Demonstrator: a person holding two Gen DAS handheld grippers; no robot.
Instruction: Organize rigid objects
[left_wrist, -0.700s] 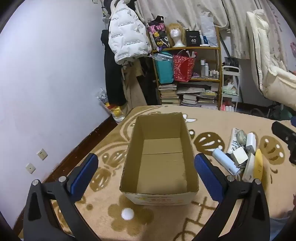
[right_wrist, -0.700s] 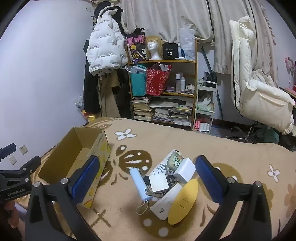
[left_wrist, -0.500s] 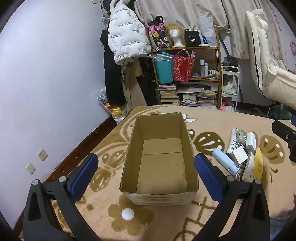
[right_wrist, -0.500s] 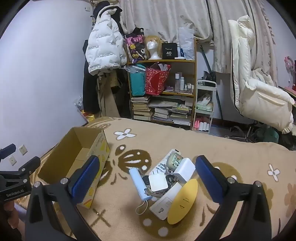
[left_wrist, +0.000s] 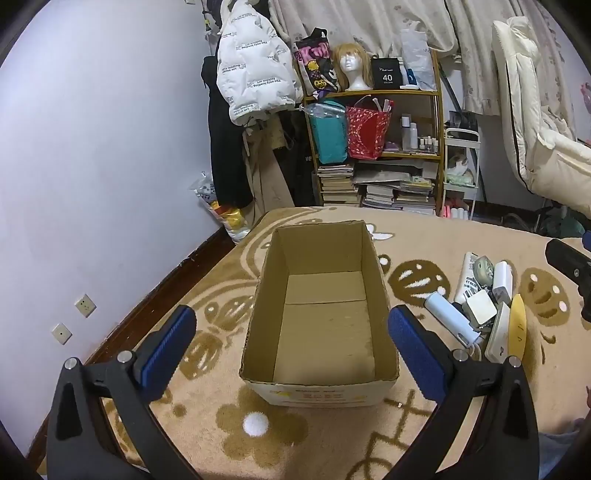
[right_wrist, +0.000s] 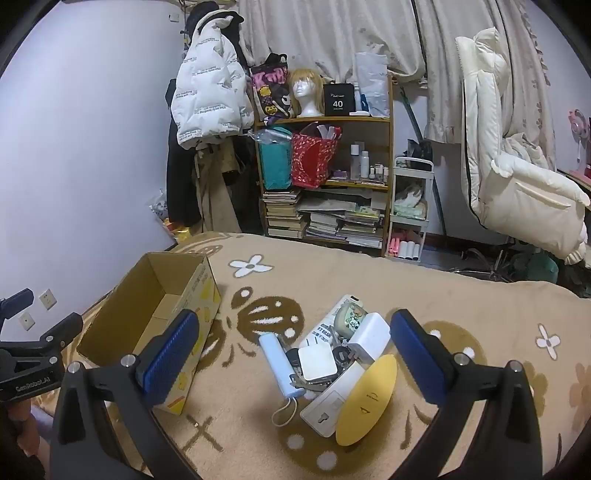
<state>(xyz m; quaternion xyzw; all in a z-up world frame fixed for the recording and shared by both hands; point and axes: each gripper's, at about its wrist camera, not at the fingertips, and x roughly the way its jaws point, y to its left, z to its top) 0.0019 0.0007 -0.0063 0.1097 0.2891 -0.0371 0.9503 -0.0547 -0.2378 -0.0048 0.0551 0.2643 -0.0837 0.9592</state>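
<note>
Cardboard box (left_wrist: 321, 317) on beige patterned blanket (right_wrist: 461, 306), left side, top open, inside bare. Pile right of it: pale blue cylinder (right_wrist: 279, 363), white square block (right_wrist: 317, 362), yellow oval disc (right_wrist: 365, 400). Left gripper (left_wrist: 291, 343) spread wide above box, holding nothing. Right gripper (right_wrist: 295, 350) spread wide over pile, touching nothing.

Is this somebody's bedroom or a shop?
Most likely a bedroom. A puffy white jacket hangs on the wall, a shelf holds books and bottles, and the cardboard box sits on a flowered blanket.
</note>
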